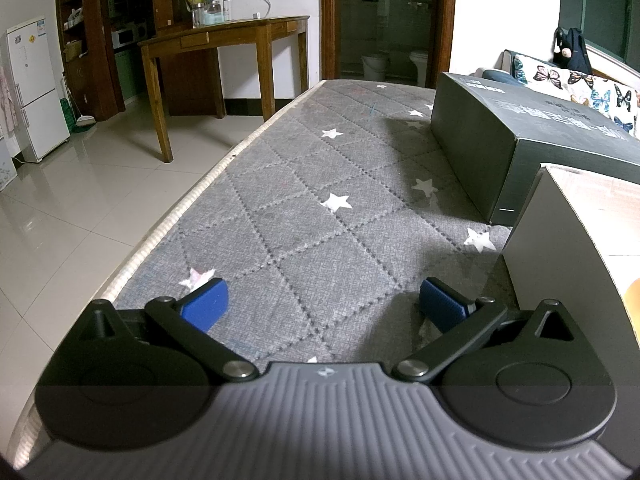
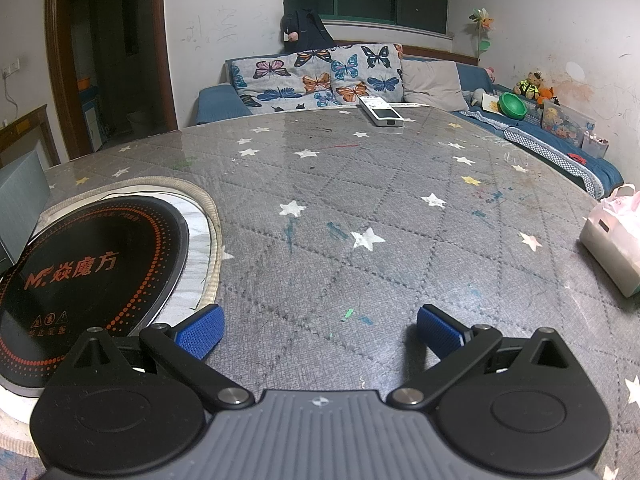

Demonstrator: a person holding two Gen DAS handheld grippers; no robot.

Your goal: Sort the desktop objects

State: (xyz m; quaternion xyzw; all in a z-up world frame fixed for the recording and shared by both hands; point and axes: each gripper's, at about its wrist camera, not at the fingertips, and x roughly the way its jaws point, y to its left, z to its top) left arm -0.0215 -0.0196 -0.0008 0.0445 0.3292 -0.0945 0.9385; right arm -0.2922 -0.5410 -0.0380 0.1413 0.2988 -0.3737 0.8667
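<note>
Left gripper (image 1: pixel 322 306): jaws spread wide, nothing between the blue pads (image 1: pixel 206 304); hovers low over the table.
Right gripper (image 2: pixel 320 330): likewise wide open and empty, above bare cloth.
Table cover (image 1: pixel 304 208): grey quilted cloth with white stars under a clear sheet, directly beneath both grippers.
White box (image 1: pixel 576 248): just to the right of the left gripper, close to its right finger; something orange shows at its edge, too cropped to name.
Dark box (image 1: pixel 520 132): ahead and to the right of the left gripper, beyond the white box, lying on its side.
Induction hob (image 2: pixel 92 264): round black plate set into the table, immediately left of the right gripper, reaching under its left finger.
Tissue pack (image 2: pixel 612 248): well off to the right of the right gripper, near the table edge.
Remote control (image 2: pixel 380 112): far ahead of the right gripper, at the opposite rim.
Progress: seemingly at the outset; nothing is held, and the remote and tissue pack lie apart, unsorted.
Remaining: apparently every pick and placement; destination not evident.
</note>
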